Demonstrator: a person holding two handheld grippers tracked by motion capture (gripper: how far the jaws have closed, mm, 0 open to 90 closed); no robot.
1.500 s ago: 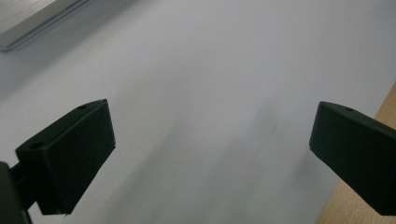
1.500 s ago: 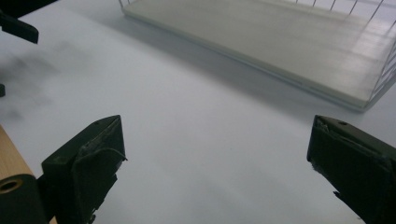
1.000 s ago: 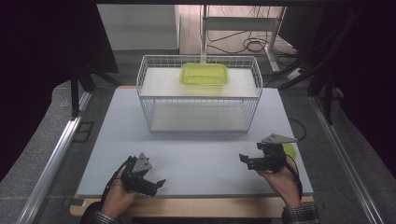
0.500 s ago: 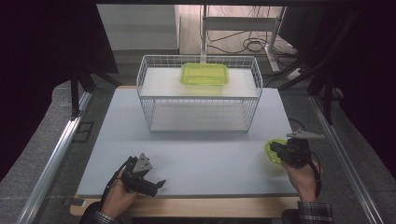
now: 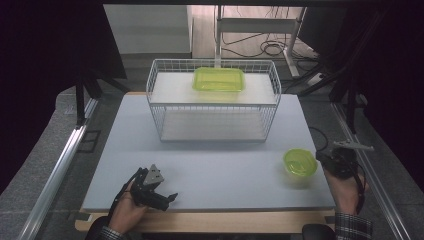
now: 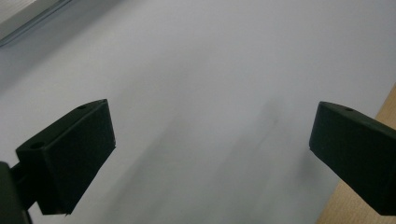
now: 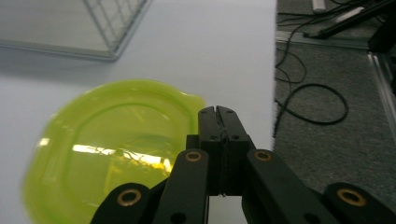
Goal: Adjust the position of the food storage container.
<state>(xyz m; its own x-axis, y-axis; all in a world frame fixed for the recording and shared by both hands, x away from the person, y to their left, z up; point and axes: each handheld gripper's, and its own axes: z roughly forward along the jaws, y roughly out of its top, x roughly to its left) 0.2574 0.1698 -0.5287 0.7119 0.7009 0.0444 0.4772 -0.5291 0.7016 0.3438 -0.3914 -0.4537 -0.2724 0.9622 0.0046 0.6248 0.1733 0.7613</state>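
A round translucent green bowl (image 5: 300, 162) stands upright on the white mat, near its right edge. My right gripper (image 5: 321, 158) lies just right of the bowl, held low by a hand. In the right gripper view its jaws (image 7: 217, 112) have just closed and are pressed together with nothing between them. Their tips sit beside the bowl's (image 7: 107, 140) rim tab. My left gripper (image 5: 167, 191) rests near the mat's front left. It stands open over bare mat (image 6: 212, 154).
A white wire basket (image 5: 212, 100) with a shelf stands at the back of the mat, and a green rectangular container (image 5: 219, 79) lies on that shelf. The mat's right edge drops to grey floor with black cables (image 7: 313, 102).
My right gripper moved right, off the bowl it had covered, and its jaws closed. The bowl stays where it came into sight. The left gripper has not moved.
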